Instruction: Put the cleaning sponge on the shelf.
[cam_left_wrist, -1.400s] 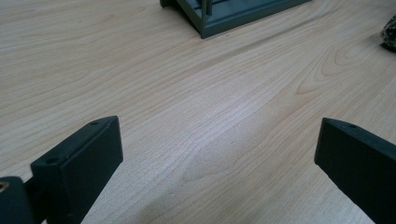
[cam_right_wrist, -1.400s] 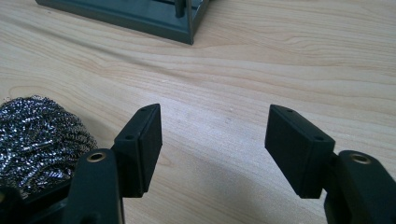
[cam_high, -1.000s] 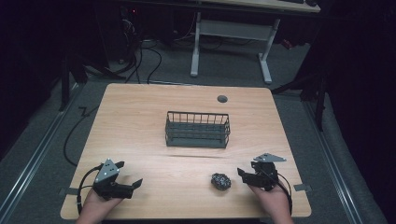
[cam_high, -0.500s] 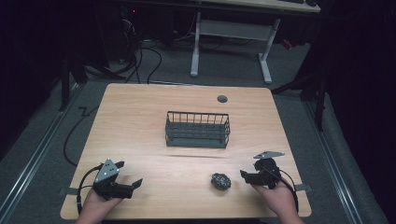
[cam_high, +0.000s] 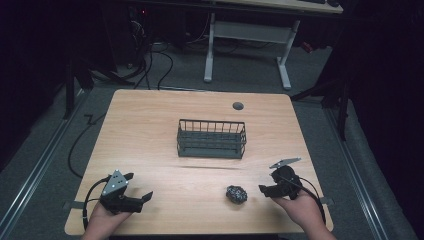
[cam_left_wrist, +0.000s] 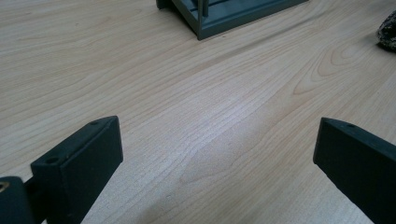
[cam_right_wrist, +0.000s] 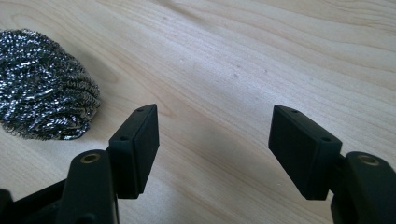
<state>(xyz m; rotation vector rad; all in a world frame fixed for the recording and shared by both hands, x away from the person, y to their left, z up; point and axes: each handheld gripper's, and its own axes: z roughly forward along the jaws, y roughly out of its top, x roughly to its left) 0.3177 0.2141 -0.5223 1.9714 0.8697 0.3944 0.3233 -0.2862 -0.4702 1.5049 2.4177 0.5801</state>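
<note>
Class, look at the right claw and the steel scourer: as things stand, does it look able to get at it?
Probably yes. The right claw is open and empty beside the scourer, with bare table between them; the basket stands farther back, out of the way.

We see a dark wire basket (cam_high: 212, 139) upright on the wooden table (cam_high: 145, 125), farther out than the left tongs (cam_high: 138, 186) and right tongs (cam_high: 266, 183), roughly midway between them. Beyond it lie a round grey grommet (cam_high: 238, 106), a white-legged desk (cam_high: 250, 35) and floor cables (cam_high: 160, 65).

Bare table (cam_high: 150, 130) surrounds central wire basket (cam_high: 212, 138).
</note>
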